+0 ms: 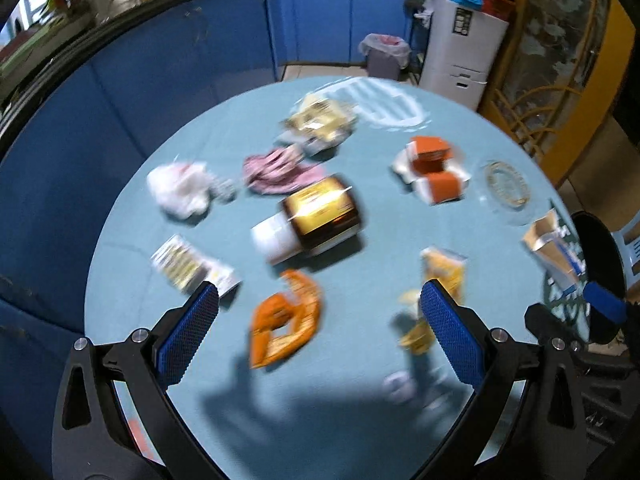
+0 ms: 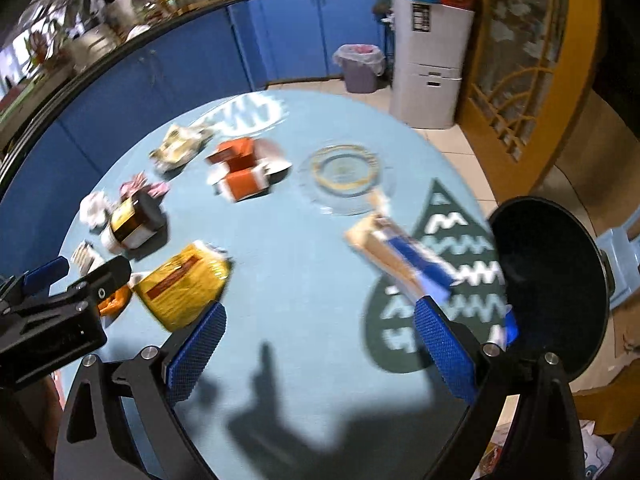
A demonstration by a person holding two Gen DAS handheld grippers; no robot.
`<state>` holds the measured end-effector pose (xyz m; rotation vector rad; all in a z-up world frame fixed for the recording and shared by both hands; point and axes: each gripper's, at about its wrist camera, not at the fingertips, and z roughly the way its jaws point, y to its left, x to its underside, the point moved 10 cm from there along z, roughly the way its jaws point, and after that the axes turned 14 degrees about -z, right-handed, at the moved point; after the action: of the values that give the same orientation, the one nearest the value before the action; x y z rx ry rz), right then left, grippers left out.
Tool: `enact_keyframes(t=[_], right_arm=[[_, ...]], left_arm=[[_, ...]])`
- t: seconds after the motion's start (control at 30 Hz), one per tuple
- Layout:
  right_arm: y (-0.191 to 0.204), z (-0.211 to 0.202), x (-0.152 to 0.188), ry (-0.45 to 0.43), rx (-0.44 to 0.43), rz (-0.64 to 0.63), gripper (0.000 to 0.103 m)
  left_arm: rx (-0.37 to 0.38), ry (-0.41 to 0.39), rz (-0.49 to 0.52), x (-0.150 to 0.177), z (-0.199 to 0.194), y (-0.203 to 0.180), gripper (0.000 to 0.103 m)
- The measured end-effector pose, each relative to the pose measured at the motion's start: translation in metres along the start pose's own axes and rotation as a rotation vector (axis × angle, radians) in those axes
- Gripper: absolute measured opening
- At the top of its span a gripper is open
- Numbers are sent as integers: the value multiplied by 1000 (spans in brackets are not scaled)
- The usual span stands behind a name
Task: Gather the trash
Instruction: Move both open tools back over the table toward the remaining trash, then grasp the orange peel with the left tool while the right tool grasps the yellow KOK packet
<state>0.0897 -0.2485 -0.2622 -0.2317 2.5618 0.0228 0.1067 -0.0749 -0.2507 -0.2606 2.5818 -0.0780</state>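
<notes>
Above the round table with its light blue cloth [image 1: 132, 360], both claws hang wide open and empty. The left claw [image 1: 320, 312] has its blue-padded fingers [image 1: 188, 332] spread over a crumpled orange snack wrapper [image 1: 286, 320], touching nothing; a yellow wrapper [image 1: 444, 272] lies just beside its right finger. The right claw [image 2: 320, 332] is spread just as far over bare cloth, with a yellow crumpled packet [image 2: 184, 284] near its left finger and a torn cardboard-and-blue carton [image 2: 400, 256] just past its right finger. Farther out the trash is scattered: a dark brown jar with a gold label and white lid [image 1: 316, 216] lying on its side, two orange-and-white small boxes [image 1: 434, 168], a pink crumpled wrapper [image 1: 280, 168], a white crumpled plastic bag [image 1: 180, 192] and a clear glass dish with a gold rim [image 2: 344, 172]. A round black bin [image 2: 552, 284] stands at the table's right edge. Behind are blue cabinet doors [image 2: 296, 36], a lined grey waste bin [image 2: 360, 68] and a white appliance [image 2: 432, 64]. Both views are blurred.
</notes>
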Motion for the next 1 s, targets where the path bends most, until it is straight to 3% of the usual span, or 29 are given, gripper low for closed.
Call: enact_keyframes(t=[0.27, 0.73, 0.83, 1.0], right_arm=[[44, 12, -3, 36, -21, -63, 93], [76, 32, -4, 94, -32, -98, 93], [78, 40, -3, 106, -38, -93, 93], [76, 44, -5, 98, -15, -99, 92]], left_arm=[[8, 45, -41, 12, 9, 40, 99], [6, 98, -90, 18, 29, 77, 98], [5, 104, -94, 20, 31, 80, 95], [24, 82, -71, 21, 26, 74, 79]])
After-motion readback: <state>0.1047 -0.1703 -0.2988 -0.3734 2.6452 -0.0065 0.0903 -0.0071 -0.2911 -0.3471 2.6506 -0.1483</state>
